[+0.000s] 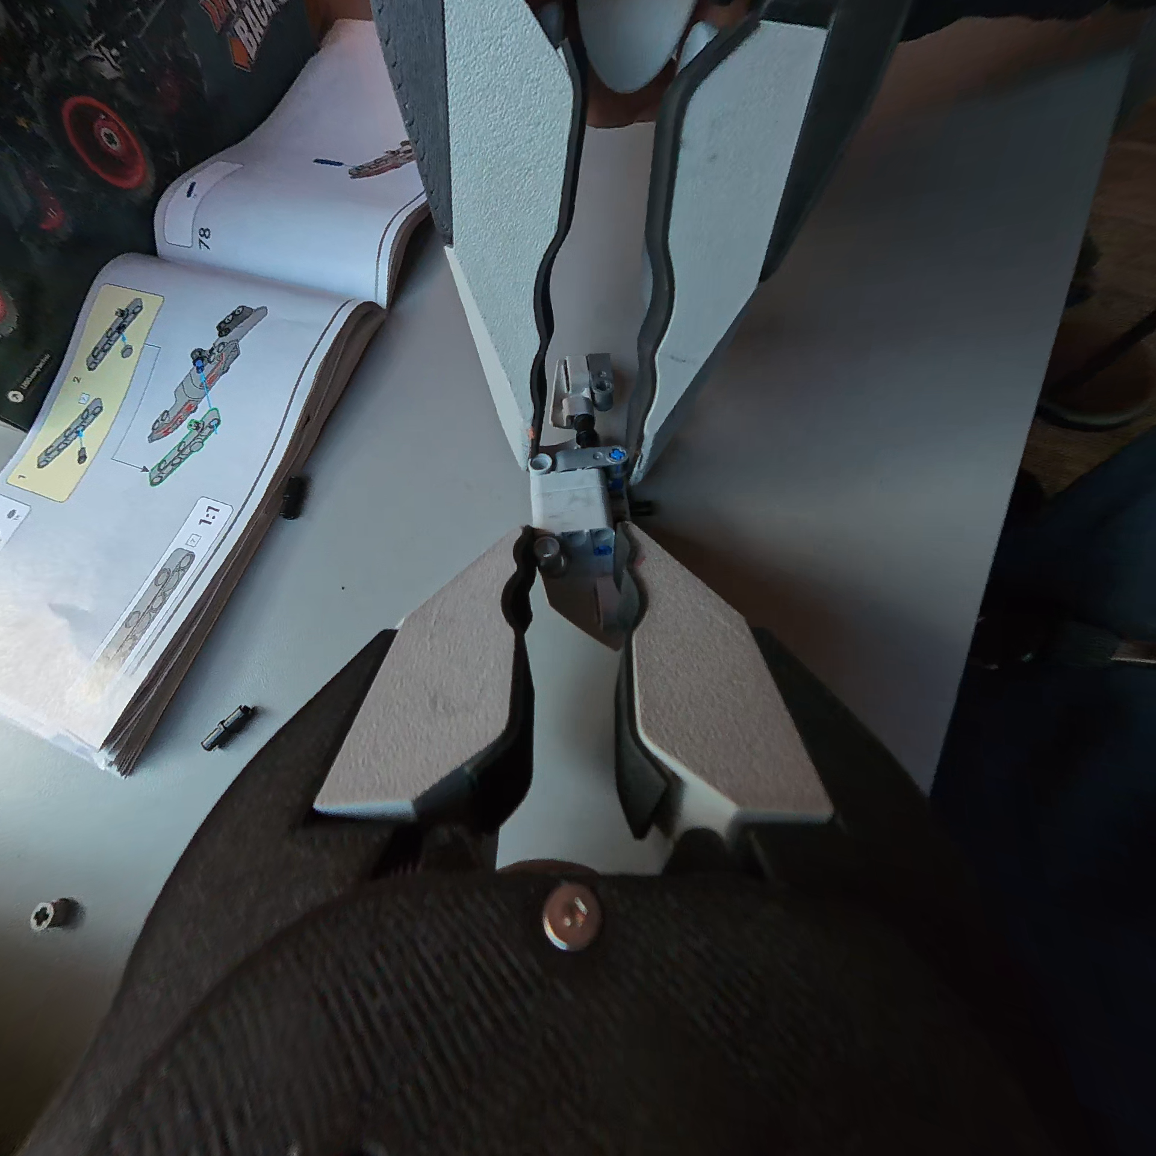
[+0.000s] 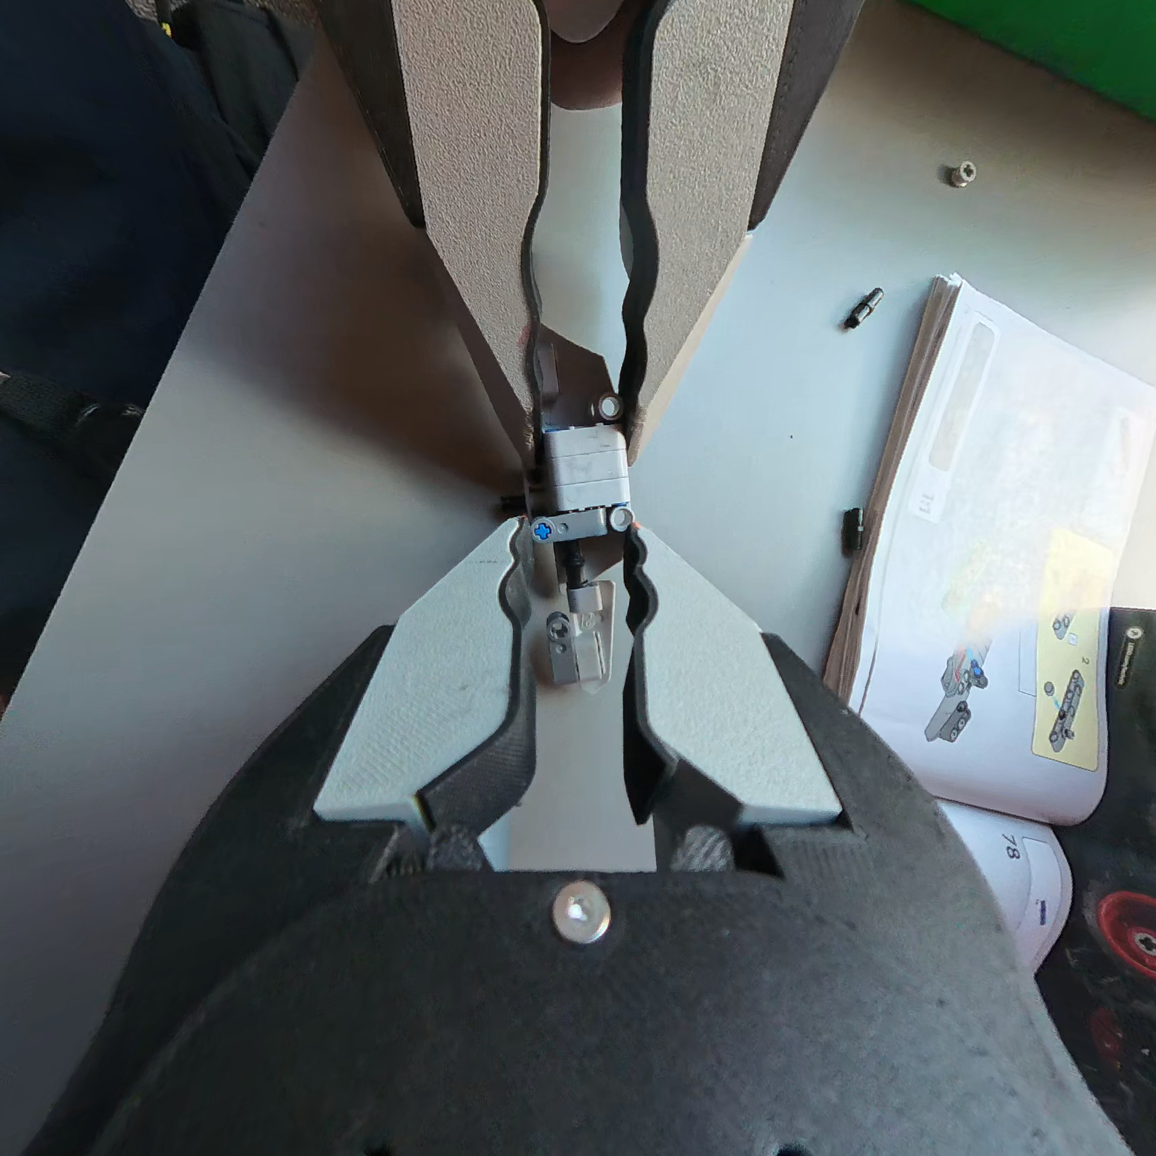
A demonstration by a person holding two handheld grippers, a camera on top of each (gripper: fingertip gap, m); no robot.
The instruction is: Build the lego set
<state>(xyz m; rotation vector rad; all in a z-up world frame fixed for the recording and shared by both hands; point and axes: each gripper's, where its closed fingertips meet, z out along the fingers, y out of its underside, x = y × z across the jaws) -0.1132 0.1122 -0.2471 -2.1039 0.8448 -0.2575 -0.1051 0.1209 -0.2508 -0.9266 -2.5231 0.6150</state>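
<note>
A small grey and white lego assembly (image 1: 569, 500) is held above the white table between two grippers that face each other. My left gripper (image 1: 578, 544) is shut on its white block end. My right gripper (image 1: 585, 460) comes in from the top, shut on the end with the grey beam and blue pin (image 1: 616, 453). In the right wrist view my right gripper (image 2: 575, 532) clamps that grey beam (image 2: 575, 524), and the left gripper (image 2: 582, 438) clamps the white block (image 2: 585, 466). A grey piece on a black axle (image 2: 582, 632) lies between the right gripper's fingers.
An open instruction booklet (image 1: 187, 438) (image 2: 1001, 563) lies on the table (image 1: 782, 375), with the set's dark box (image 1: 106, 137) behind it. Two loose black pins (image 1: 228, 725) (image 1: 294, 497) and a grey bush (image 1: 55, 913) lie near the booklet. The table's edge (image 1: 1001, 500) is close by. The grippers are tip to tip, or close to it.
</note>
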